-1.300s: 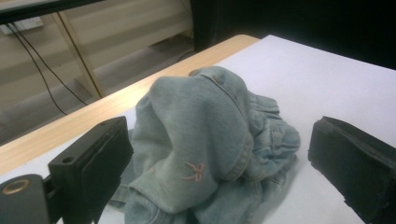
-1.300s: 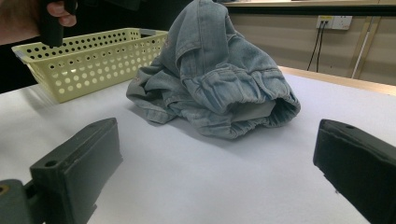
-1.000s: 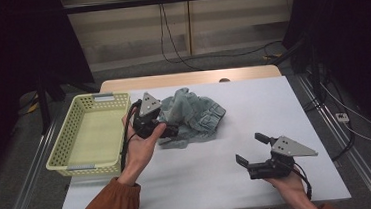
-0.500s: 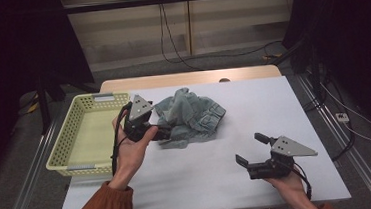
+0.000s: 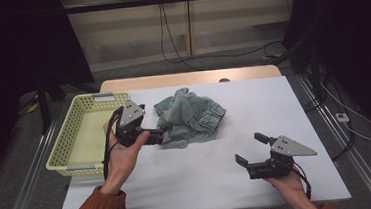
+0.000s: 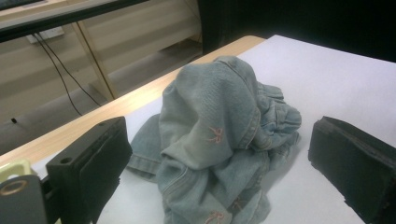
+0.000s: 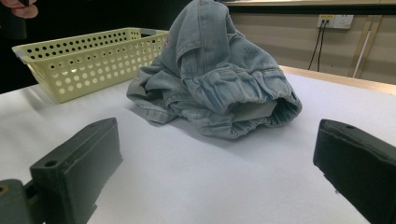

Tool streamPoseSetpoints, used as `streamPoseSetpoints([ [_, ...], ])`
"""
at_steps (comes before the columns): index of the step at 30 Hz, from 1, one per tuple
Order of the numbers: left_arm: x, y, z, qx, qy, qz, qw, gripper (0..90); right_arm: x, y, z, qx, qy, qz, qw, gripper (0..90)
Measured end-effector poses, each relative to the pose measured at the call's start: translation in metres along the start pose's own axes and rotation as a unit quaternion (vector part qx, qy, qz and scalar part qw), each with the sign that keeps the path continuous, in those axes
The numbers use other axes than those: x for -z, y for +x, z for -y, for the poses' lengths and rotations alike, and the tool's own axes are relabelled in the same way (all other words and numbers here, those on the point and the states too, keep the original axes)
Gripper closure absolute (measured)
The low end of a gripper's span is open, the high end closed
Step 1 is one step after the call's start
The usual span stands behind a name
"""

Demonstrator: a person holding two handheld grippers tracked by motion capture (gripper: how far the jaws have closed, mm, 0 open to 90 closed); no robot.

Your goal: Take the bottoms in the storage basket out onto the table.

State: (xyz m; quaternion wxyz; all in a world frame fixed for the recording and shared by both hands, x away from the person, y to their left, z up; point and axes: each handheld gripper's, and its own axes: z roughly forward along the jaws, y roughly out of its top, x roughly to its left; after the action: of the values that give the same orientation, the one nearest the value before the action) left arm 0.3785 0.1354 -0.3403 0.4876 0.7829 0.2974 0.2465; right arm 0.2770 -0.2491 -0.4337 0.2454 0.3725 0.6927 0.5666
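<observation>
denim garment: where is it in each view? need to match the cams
High view: denim garment at table centre, right of the left gripper.
Left gripper view: centre, between the open jaws.
Right gripper view: upper centre.
Shared landmark: yellow basket.

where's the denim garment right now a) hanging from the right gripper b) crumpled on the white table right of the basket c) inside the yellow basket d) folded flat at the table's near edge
b: the denim garment lies bunched up on the white table, beside and outside the yellow basket, with the left gripper open at its edge and the right gripper open and apart from it.
</observation>
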Motion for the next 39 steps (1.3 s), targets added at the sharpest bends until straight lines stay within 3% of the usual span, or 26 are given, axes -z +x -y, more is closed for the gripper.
streamPoseSetpoints([
  [7, 0.013, 0.004, 0.005, -0.007, 0.003, -0.015, 0.9999, 5.9, 0.000, 0.000, 0.000, 0.001, 0.001, 0.001, 1.0000, 0.6],
  [18, 0.029, 0.007, 0.014, 0.008, 0.002, -0.021, 0.9997, 6.0, 0.000, 0.000, 0.000, 0.001, 0.001, 0.001, 1.0000, 0.6],
  [24, 0.039, 0.003, 0.018, -0.001, -0.005, -0.027, 0.9996, 6.0, 0.000, 0.000, 0.000, 0.001, 0.001, 0.001, 1.0000, 0.6],
  [26, 0.044, 0.003, 0.020, 0.004, -0.020, -0.034, 0.9992, 7.3, 0.000, 0.000, 0.000, 0.001, 0.001, 0.001, 1.0000, 0.6],
  [39, 0.062, 0.006, 0.034, 0.019, -0.011, -0.034, 0.9992, 7.4, -0.001, 0.000, 0.000, 0.002, 0.004, 0.002, 1.0000, 0.6],
])
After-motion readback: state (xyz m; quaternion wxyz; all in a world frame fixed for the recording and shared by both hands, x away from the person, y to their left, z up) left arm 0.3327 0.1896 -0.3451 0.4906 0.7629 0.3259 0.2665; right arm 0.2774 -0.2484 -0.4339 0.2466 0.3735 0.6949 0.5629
